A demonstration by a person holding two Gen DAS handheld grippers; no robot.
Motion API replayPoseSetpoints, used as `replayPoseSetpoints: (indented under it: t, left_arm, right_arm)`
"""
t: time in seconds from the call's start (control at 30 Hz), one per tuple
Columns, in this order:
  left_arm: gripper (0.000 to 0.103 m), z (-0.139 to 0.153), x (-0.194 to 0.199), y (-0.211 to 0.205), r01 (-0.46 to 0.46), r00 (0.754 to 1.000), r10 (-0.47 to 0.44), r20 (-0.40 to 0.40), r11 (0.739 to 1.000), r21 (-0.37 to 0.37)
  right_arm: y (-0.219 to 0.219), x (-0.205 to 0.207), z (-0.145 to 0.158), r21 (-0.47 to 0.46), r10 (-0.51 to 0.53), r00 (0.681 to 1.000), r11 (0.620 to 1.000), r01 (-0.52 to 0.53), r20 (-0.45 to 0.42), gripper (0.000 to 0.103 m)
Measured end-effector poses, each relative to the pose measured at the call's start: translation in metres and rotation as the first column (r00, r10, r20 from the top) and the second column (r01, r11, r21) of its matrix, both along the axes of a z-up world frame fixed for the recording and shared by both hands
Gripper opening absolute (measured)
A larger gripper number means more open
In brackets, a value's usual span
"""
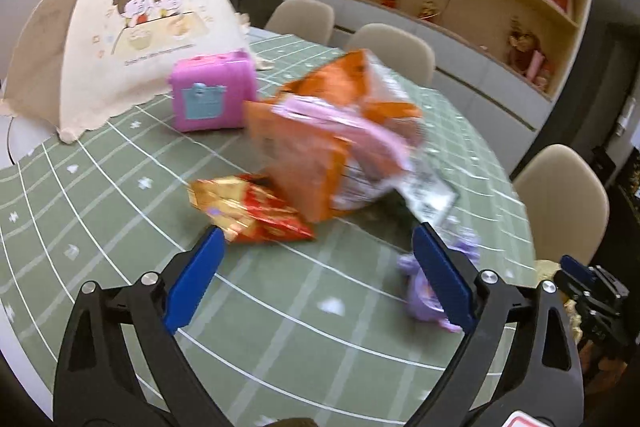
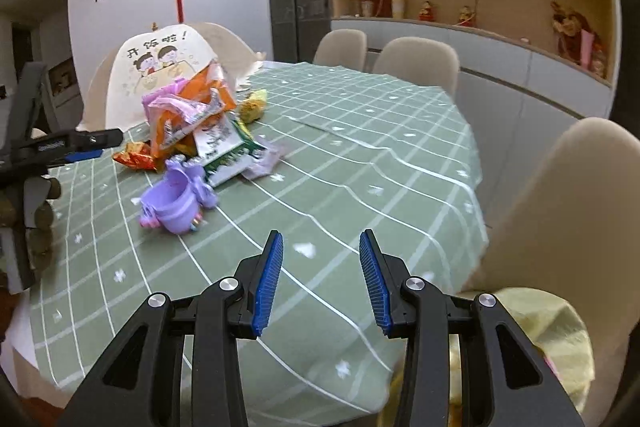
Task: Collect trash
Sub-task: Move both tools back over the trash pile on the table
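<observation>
Lying heaped together near the middle of the tabletop point(image 2: 400, 155), the wrappers point(image 1: 340, 147) are the trash to be collected: a crumpled orange bag sits on top, a pink packet is folded across it, and a red-and-gold packet point(image 1: 256, 211) pokes out at the near side. In the right wrist view a white-and-green packet point(image 2: 224, 147) and a pale purple one are seen spread from under the pile. The heap looks gathered into one spot, presumably so that it can be taken in few grabs.

A lilac toy cup point(image 2: 176, 203) lies tipped on its side just beside the heap; it is judged to be a toy and not trash, as is the pink box point(image 1: 210, 93) standing behind. A cloth food cover point(image 1: 132, 39) rises at the far edge.

The left gripper point(image 1: 316, 259) is held low before the pile, its jaws spread wide and empty, the red-and-gold packet close to one pad point(image 1: 192, 279) and the cup behind the other. The right gripper point(image 2: 320, 279) is kept farther off over bare cloth, jaws partly apart with nothing between them. A yellow bag point(image 2: 552, 339) is seen below the tabletop's edge beside a chair point(image 2: 580, 211), perhaps placed there to receive the trash.
</observation>
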State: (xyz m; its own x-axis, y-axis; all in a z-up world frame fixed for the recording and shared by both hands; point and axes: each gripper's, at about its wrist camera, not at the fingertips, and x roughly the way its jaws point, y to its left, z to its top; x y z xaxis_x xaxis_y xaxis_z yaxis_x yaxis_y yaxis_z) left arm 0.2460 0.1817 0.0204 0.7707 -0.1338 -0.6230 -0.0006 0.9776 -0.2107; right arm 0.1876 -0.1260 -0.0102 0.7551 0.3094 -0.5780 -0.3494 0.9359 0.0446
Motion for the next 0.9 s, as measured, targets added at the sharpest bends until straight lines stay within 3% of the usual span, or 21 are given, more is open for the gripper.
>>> replayPoseSetpoints:
  t: [0.1,0.2,0.33,0.5,0.67,0.73,0.8,0.9]
  left_arm:
    - [0.084,-0.006,0.016,0.017,-0.004,1.0,0.004,-0.024,1.0,0.001]
    - [0.083,-0.004,0.028,0.024,0.047,0.999,-0.048,-0.02,0.997,-0.053]
    - [0.083,0.006,0.046,0.018,0.05,0.999,-0.051,0.001,0.989,-0.137]
    - [0.083,0.008,0.079,0.016,-0.06,0.998,0.052,-0.041,0.971,-0.231]
    - [0.083,0.001,0.103,0.014,-0.108,0.992,0.086,-0.091,0.955,-0.276]
    - [0.068,-0.004,0.106,0.012,-0.105,0.991,0.079,-0.108,0.96,-0.259]
    - [0.06,-0.011,0.104,0.015,-0.09,0.99,0.059,-0.125,0.962,-0.258]
    - [0.055,-0.015,0.093,0.023,-0.067,0.992,0.036,-0.121,0.961,-0.267]
  right_arm:
    - [0.014,0.008,-0.003,-0.01,0.01,1.0,1.0,-0.01,-0.007,0.038]
    - [0.024,0.018,-0.008,-0.016,0.008,1.0,1.0,-0.008,-0.019,0.038]
    - [0.033,0.03,-0.014,-0.024,-0.011,1.0,1.0,0.01,-0.029,0.038]
    - [0.042,0.034,-0.015,-0.054,-0.052,0.999,0.997,0.051,-0.005,0.038]
    - [0.045,0.04,-0.017,-0.068,-0.058,0.998,0.996,0.057,-0.016,0.038]
    - [0.045,0.043,-0.016,-0.051,-0.05,0.998,0.998,0.049,-0.026,0.038]
    - [0.047,0.046,-0.012,-0.038,-0.028,0.999,0.999,0.027,-0.026,0.038]
    - [0.054,0.052,-0.005,-0.035,0.016,1.0,0.999,-0.016,-0.022,0.038]
